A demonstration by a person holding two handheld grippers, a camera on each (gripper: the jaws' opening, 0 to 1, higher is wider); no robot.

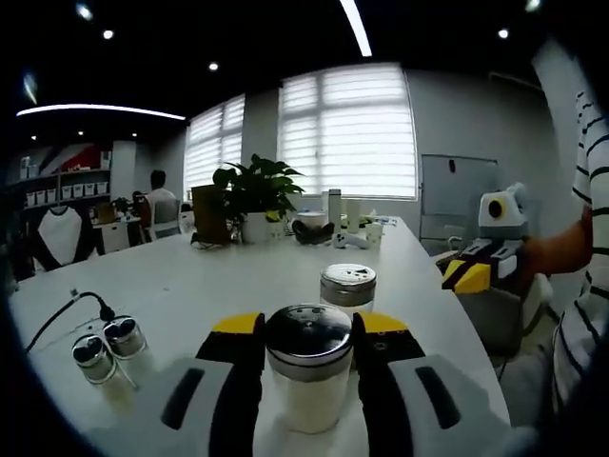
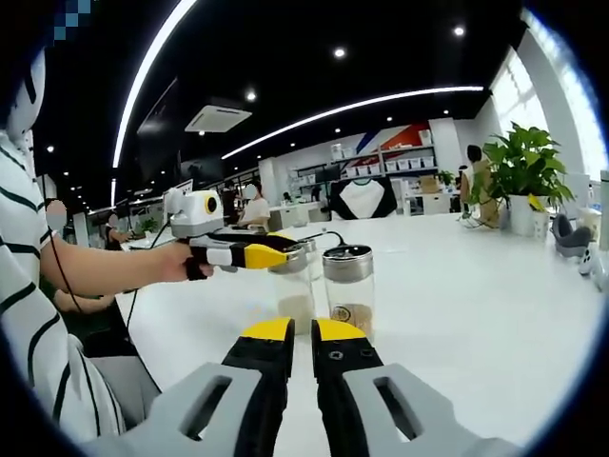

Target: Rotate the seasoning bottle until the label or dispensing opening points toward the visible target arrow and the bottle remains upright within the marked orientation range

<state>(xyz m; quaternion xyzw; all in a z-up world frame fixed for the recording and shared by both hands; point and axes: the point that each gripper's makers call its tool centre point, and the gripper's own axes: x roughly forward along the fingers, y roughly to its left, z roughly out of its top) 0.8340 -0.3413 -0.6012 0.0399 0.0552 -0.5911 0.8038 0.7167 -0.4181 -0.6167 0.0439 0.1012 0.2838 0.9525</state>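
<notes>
1. The left gripper (image 1: 309, 357) is clamping its jaws on the seasoning bottle (image 1: 309, 376), a clear bottle of pale contents under a dark shaker lid, standing upright on the white counter (image 1: 190, 286) near the edge closest to the person.

2. A second shaker bottle (image 1: 348, 287) is standing just behind it, apart from the jaws; two small shakers (image 1: 109, 347) are sitting together toward the counter's left side, beside a black cable (image 1: 67, 319).

3. In the right gripper view, the right gripper (image 2: 303, 338) is hovering with jaws together and holding nothing, pointed at the two bottles.

4. No target arrow is readable in either view (glare and fisheye distortion are hiding any mark on the counter).

5. Judging the step in hand, the twist should be turning about the bottle's own vertical axis, with the base staying flat on the counter so the bottle is not tipping.

6. The grip is sitting high, just under the lid; a slow turn in short stages is likely the safer course, as a swing of the hand risks knocking the second shaker bottle.

7. A potted plant (image 1: 252, 195) is standing at the far end of the counter, well clear of the work.
</notes>
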